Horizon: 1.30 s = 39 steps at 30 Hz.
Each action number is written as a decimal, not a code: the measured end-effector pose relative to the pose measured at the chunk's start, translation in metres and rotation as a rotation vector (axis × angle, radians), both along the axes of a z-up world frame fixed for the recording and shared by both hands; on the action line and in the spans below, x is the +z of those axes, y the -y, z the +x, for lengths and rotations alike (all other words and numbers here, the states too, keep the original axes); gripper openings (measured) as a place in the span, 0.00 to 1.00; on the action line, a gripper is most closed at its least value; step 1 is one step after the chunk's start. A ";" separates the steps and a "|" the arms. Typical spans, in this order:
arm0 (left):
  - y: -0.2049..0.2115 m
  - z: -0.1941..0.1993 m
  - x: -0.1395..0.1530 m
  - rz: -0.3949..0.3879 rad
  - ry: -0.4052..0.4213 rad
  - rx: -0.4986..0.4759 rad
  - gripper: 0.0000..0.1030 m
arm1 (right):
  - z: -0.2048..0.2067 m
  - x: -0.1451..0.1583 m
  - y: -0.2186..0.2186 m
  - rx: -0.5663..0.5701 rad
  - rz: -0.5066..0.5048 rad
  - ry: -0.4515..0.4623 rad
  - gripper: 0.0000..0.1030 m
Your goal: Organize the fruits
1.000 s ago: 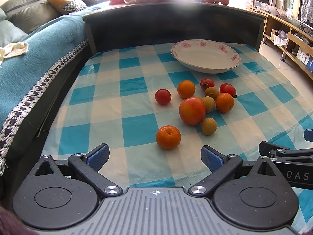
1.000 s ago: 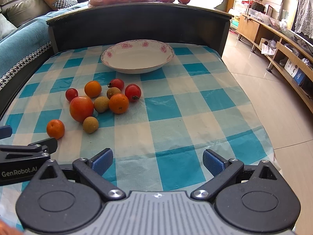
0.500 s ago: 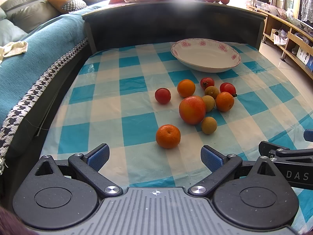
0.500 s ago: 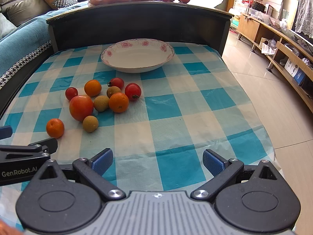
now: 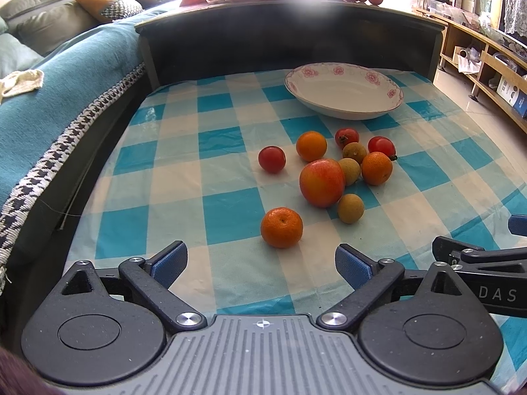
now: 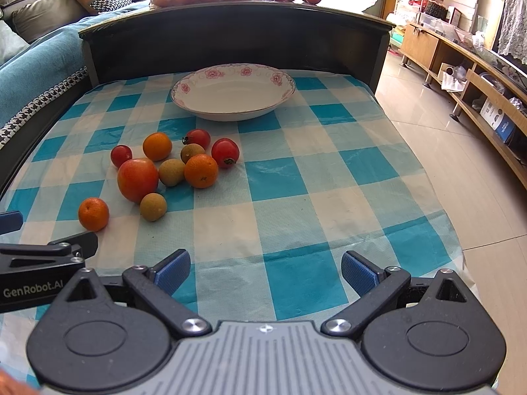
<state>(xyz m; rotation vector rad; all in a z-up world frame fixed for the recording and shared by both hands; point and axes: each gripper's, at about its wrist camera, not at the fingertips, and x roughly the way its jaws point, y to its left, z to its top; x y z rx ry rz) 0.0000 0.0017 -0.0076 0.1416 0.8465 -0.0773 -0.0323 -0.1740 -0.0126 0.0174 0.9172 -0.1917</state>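
A cluster of fruit lies on the blue checked tablecloth [image 5: 224, 217]: a big red-orange apple [image 5: 321, 182] [image 6: 137, 180], several mandarins, with the nearest mandarin [image 5: 281, 227] [image 6: 93, 213] set apart, small red tomatoes and brownish longans. Behind them stands a white bowl with pink flowers [image 5: 344, 90] [image 6: 232, 91], nothing in it. My left gripper [image 5: 260, 261] is open just short of the nearest mandarin. My right gripper [image 6: 265, 268] is open over bare cloth, right of the fruit. Each gripper's side shows in the other's view.
A dark wooden headboard-like wall [image 6: 230, 39] closes the far side, with bags of fruit on top. A sofa with a teal cover [image 5: 49, 98] runs along the left. Tiled floor [image 6: 461, 164] and low shelves [image 6: 477, 75] lie to the right of the table edge.
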 end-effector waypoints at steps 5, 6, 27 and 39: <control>-0.003 0.003 0.002 0.001 0.009 -0.005 0.96 | 0.003 0.001 -0.002 0.015 -0.008 -0.007 0.96; -0.003 0.004 0.003 0.001 0.012 -0.006 0.96 | 0.004 0.001 -0.003 0.020 -0.009 -0.005 0.96; -0.001 0.039 -0.018 0.006 -0.056 -0.132 0.73 | 0.034 -0.001 -0.006 0.173 0.078 -0.020 0.57; -0.016 0.046 -0.017 -0.100 -0.095 -0.137 0.46 | 0.059 -0.007 -0.024 0.342 0.133 -0.025 0.55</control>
